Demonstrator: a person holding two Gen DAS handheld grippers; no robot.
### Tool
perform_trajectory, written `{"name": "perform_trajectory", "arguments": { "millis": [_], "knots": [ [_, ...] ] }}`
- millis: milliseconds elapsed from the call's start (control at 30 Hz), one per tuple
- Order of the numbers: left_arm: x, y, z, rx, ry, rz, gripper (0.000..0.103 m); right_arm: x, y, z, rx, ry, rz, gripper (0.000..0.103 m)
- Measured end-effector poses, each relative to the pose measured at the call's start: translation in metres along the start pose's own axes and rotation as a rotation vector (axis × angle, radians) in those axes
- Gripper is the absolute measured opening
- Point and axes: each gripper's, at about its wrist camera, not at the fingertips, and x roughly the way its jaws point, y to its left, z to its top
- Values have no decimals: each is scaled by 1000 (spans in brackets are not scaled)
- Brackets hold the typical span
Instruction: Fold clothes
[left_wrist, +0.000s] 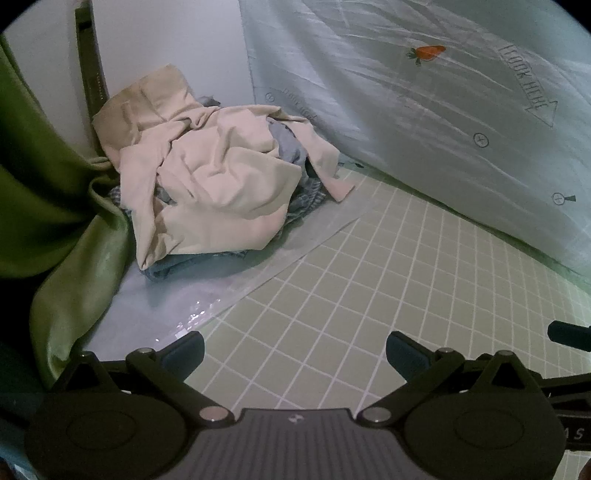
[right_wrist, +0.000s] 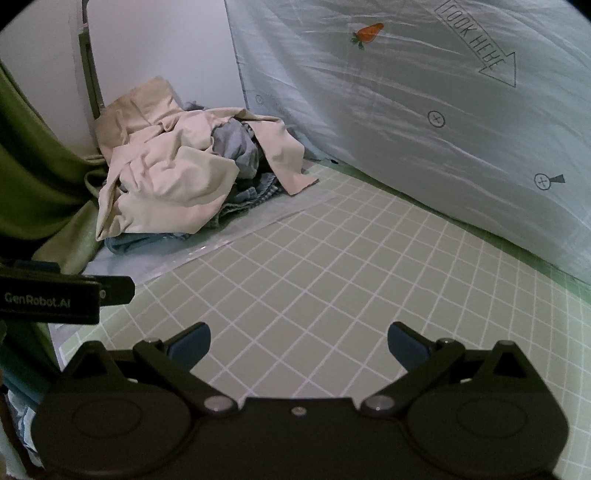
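A pile of crumpled clothes (left_wrist: 207, 184) lies in the far left corner, a beige garment on top of blue and grey ones. It also shows in the right wrist view (right_wrist: 166, 177). My left gripper (left_wrist: 295, 354) is open and empty, low over the green grid mat (left_wrist: 369, 295), well short of the pile. My right gripper (right_wrist: 299, 343) is open and empty over the same mat (right_wrist: 332, 277). The left gripper's body (right_wrist: 51, 299) shows at the left edge of the right wrist view.
A clear plastic sheet (left_wrist: 184, 295) lies under the pile. A pale blue printed sheet (left_wrist: 443, 110) with a carrot and "LOOK HERE" arrow hangs at the back right. A green curtain (left_wrist: 44, 203) hangs at the left, against a white wall (left_wrist: 166, 37).
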Motion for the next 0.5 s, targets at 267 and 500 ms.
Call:
{"name": "perform_trajectory", "arguments": {
  "millis": [267,500],
  "knots": [
    [-1,1,-1,-3,5,-4,103,1,2,1,-14,5,6,103],
    [3,2,2,-5,12,-4,103,1,3,0,-14,8,1,103]
  ]
}}
